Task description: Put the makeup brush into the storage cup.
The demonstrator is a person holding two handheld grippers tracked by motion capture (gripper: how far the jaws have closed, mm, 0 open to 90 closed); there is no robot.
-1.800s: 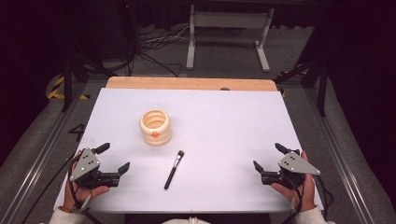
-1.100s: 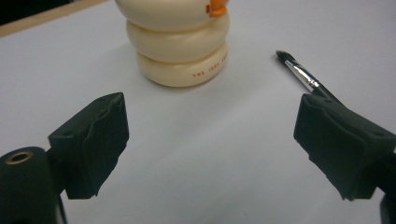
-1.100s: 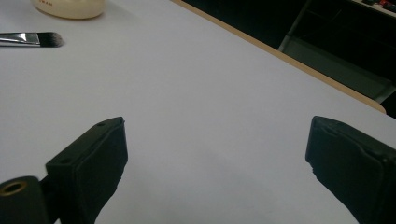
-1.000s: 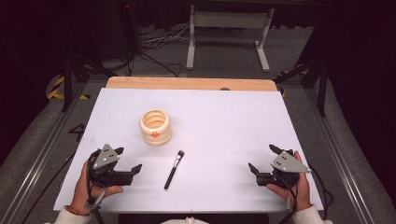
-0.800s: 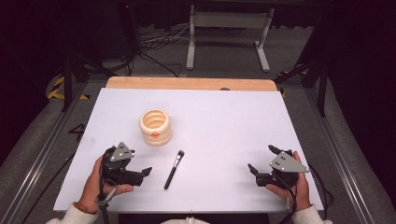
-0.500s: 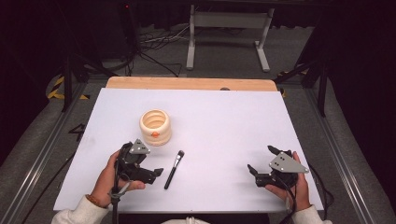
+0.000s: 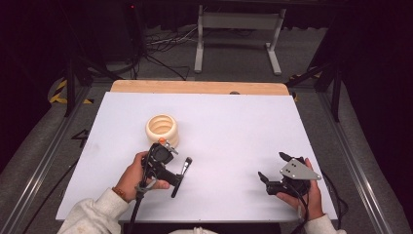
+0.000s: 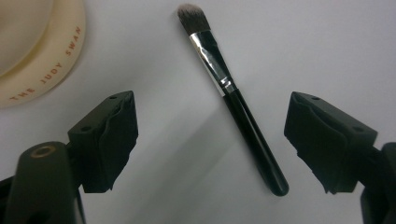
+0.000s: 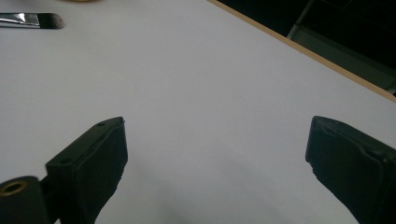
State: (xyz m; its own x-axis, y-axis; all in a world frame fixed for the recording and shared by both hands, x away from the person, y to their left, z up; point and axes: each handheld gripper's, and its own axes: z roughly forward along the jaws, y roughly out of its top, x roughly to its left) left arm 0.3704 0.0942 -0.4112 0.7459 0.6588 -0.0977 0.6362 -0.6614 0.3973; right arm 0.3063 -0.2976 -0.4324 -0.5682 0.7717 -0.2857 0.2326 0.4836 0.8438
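Left gripper [image 7: 176, 181] low over the table's near-left part, jaws apart and just been closing; right gripper [image 7: 272, 170] near-right, jaws wide.

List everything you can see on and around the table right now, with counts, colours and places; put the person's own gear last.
makeup brush: 1, black handle, silver ferrule, dark bristles; lying flat on the sheet between the left gripper's jaws, untouched.
ribbed cup: 1, cream with orange lettering; upright on the sheet, just beyond the brush.
white sheet: 1, white; covers the table top.
wooden table edge: 1, light wood; along the far side.
metal stand: 1, grey; on the floor beyond the table.
floor cables: several, dark and light; far left on the floor.
left gripper: 1, black; over the brush, jaws apart, just been closing.
right gripper: 1, black with grey plate; near right on the sheet, jaws open.
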